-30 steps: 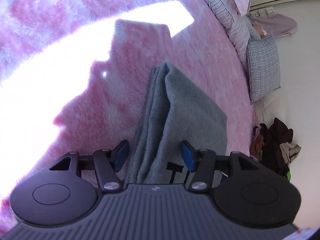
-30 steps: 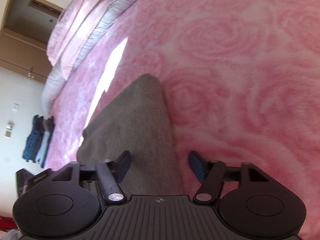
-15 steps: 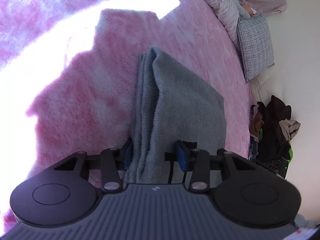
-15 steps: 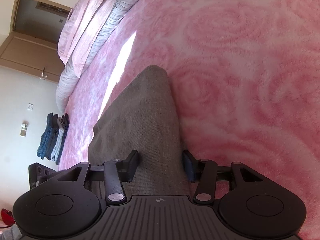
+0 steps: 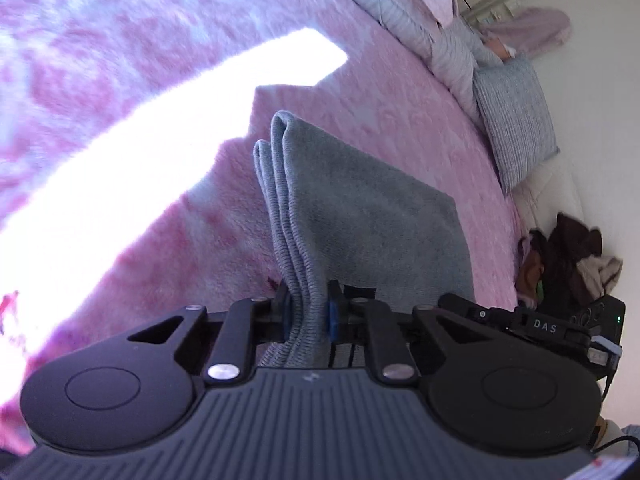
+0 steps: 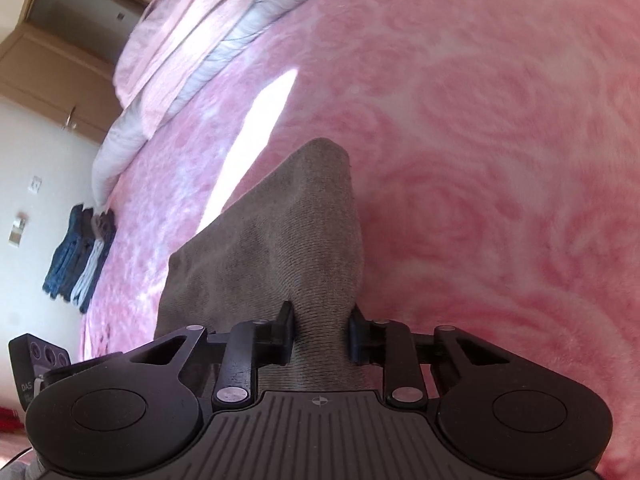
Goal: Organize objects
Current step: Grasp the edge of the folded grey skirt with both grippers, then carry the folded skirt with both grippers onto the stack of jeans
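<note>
— What is the left gripper (image 5: 308,312) doing?
— It is pointing steeply downward, its jaws having just been closing, now pinching the folded cloth (image 5: 360,216).
— And the right gripper (image 6: 320,330)?
— It is angling down likewise, its jaws just closing, squeezing the same cloth between them.

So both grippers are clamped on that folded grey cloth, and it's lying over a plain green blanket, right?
Not quite: the blanket is pink with a rose pattern, not plain green, as the right wrist view shows. The rest holds: the left gripper and the right gripper have just been closing and each now pinches the folded grey cloth between its pads.
</note>
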Demonstrator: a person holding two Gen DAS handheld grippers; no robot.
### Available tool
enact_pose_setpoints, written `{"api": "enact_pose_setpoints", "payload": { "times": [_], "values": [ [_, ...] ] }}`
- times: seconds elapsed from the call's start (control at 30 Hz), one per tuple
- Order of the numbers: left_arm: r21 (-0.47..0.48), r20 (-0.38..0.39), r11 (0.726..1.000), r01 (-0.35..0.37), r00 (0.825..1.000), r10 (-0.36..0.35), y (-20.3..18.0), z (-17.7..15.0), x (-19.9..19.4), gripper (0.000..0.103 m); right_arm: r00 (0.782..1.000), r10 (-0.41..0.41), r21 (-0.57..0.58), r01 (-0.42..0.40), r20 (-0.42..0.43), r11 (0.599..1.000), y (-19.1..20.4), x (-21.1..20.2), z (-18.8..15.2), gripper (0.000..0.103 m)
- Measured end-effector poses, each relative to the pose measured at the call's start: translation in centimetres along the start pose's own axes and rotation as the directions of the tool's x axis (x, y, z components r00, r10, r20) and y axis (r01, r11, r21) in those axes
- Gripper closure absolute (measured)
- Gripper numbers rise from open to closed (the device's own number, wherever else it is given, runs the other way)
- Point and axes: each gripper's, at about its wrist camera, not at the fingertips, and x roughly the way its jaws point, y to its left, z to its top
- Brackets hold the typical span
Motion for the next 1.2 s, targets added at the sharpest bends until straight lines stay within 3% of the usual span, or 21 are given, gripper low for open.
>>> {"api": "enact_pose_setpoints", "payload": {
  "times": [0.17, 0.3, 0.5, 0.67, 0.77, 0.97, 1.2],
  "values": [
    [-0.062, 0.127, 0.998, -0.024, 0.991, 0.031, -1.8, -0.5, -7.1, 0.091, 0.997, 0.050, -0.078, -0.054, -0.053, 0.995, 5.0, -2.2, 1.5, 0.081],
    [-0.122, 0.236, 0.991, -0.055, 0.968, 0.083, -3.1, -0.3, -12.6, 0.091, 0.988, 0.117, -0.156, -0.132, -0.103, 0.979, 10.1, -2.7, 3.3, 0.081],
    [-0.235, 0.403, 0.970, -0.068, 0.901, 0.161, -0.9, 2.0, -20.6, 0.091, 0.964, 0.183, -0.289, -0.234, -0.192, 0.928, 20.3, -0.3, 5.1, 0.081],
    [-0.312, 0.478, 0.948, -0.065, 0.851, 0.216, 5.5, 6.0, -26.7, 0.091, 0.938, 0.217, -0.376, -0.309, -0.269, 0.874, 30.8, 5.3, 5.4, 0.081],
    [-0.331, 0.498, 0.941, -0.076, 0.833, 0.242, 11.0, 10.8, -30.3, 0.091, 0.929, 0.224, -0.399, -0.332, -0.294, 0.855, 37.8, 10.6, 5.2, 0.081],
    [-0.351, 0.506, 0.929, -0.117, 0.811, 0.293, 22.5, 23.7, -38.4, 0.091, 0.919, 0.232, -0.387, -0.350, -0.319, 0.853, 53.9, 23.9, 5.8, 0.081],
    [-0.311, 0.561, 0.931, -0.190, 0.754, 0.341, 32.7, 40.1, -45.7, 0.091, 0.911, 0.291, -0.422, -0.397, -0.293, 0.815, 74.1, 38.9, 9.9, 0.081]
  ]
}}
